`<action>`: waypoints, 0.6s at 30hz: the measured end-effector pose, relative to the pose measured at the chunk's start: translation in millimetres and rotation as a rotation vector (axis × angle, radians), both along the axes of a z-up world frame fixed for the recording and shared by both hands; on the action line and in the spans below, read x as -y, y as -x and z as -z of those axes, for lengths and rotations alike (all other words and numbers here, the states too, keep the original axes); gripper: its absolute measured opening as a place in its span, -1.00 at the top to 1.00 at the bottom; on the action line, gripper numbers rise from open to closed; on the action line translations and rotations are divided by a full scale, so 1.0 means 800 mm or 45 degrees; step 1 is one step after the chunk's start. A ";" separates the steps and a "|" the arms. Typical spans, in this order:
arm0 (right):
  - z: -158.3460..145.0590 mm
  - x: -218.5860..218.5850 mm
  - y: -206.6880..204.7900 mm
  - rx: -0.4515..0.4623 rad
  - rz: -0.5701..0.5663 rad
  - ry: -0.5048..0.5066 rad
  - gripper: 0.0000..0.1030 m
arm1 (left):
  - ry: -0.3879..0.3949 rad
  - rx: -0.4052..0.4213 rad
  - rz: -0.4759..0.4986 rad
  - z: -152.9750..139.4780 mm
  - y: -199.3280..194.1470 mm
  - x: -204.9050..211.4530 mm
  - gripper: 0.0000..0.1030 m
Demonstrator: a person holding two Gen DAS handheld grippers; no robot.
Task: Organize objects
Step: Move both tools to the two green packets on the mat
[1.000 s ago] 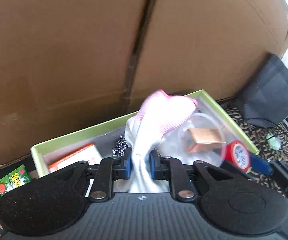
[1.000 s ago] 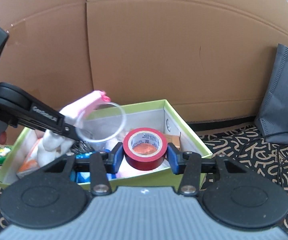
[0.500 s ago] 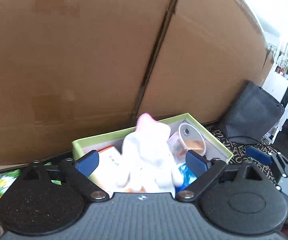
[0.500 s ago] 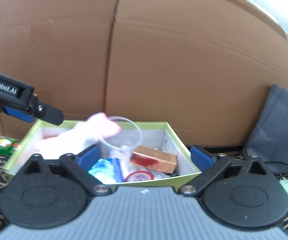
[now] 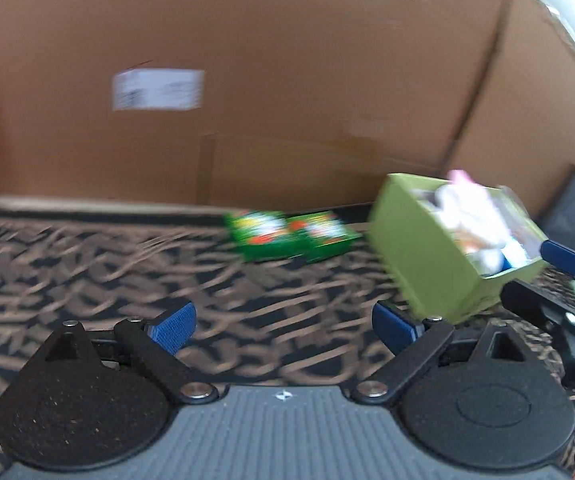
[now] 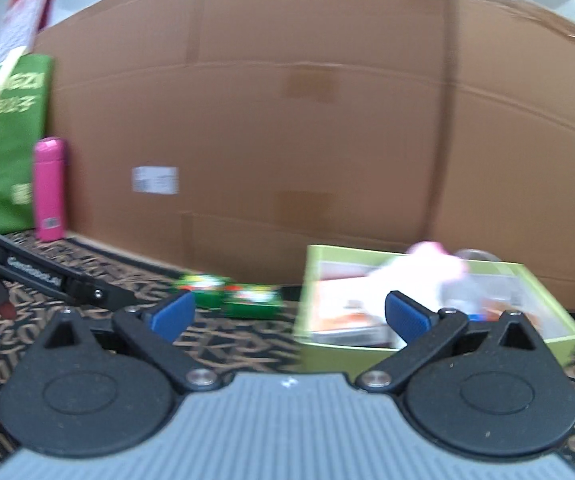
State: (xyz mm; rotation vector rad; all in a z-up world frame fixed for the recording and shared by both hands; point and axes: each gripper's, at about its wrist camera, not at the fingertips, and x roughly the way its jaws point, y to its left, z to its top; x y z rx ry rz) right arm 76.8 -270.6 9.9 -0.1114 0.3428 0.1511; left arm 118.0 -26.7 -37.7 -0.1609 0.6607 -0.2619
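I have both sets of tongs standing wide and empty; the left tongs hang over bare patterned carpet, and the right tongs likewise have nothing between their blue pads. Their jaws have just been opening, and no object sits between either pair now.

The light green box rests on the carpet against the big cardboard wall; inside it I can make out a white and pink glove piled on top of other items, though blur hides most of the rest. What remains outside, as far as I can judge, is the pair of small green packets, lying flat just left of the box and close to the cardboard; in the right wrist view they sit ahead of the left pad. A pink bottle and a green bag stand well off to the left; I doubt they belong to this job.

So I reckon the step in hand is fetching those packets. To do it well I would slow the swing until the picture sharpens; bring the left tongs in low with the pads straddling the short edges of one packet; close only once the carpet pile is clear of the pads; keep the right tongs back from the box rim so the two do not collide.
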 end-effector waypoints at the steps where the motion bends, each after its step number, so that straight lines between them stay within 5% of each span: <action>1: 0.002 -0.014 -0.003 -0.006 -0.027 0.004 -1.00 | -0.008 -0.010 -0.024 0.001 0.002 -0.013 -0.90; 10: 0.016 -0.102 -0.034 -0.104 -0.118 0.018 -1.00 | -0.061 -0.001 -0.051 0.003 -0.005 -0.063 -0.90; 18: 0.052 -0.123 -0.103 -0.234 0.087 0.036 -1.00 | -0.077 -0.001 -0.016 0.007 -0.053 -0.055 -0.90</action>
